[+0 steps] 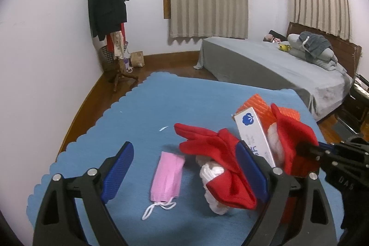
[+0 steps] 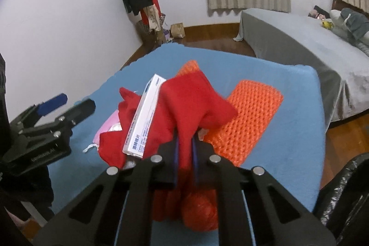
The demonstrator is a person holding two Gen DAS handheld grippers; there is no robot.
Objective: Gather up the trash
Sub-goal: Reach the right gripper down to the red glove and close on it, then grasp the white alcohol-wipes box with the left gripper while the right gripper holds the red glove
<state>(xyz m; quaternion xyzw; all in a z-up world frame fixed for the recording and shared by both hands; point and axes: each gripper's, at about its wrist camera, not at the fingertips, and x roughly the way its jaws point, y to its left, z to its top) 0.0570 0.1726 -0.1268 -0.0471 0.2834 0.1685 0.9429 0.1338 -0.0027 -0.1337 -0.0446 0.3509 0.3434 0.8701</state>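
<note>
Bedroom walls, curtains and a grey bed frame a table under a scalloped blue cloth (image 1: 161, 103). On it, the right gripper (image 2: 184, 149) is pinched tight on the rim of a floppy red fabric bag (image 2: 196, 98), which already holds a long white cardboard box (image 2: 143, 121). The left gripper (image 1: 184, 167) hangs spread wide and empty above a crumpled pink face mask (image 1: 167, 176) lying just beside the bag. Bagging seems underway; next, probably, close on the mask and drop it in.
</note>
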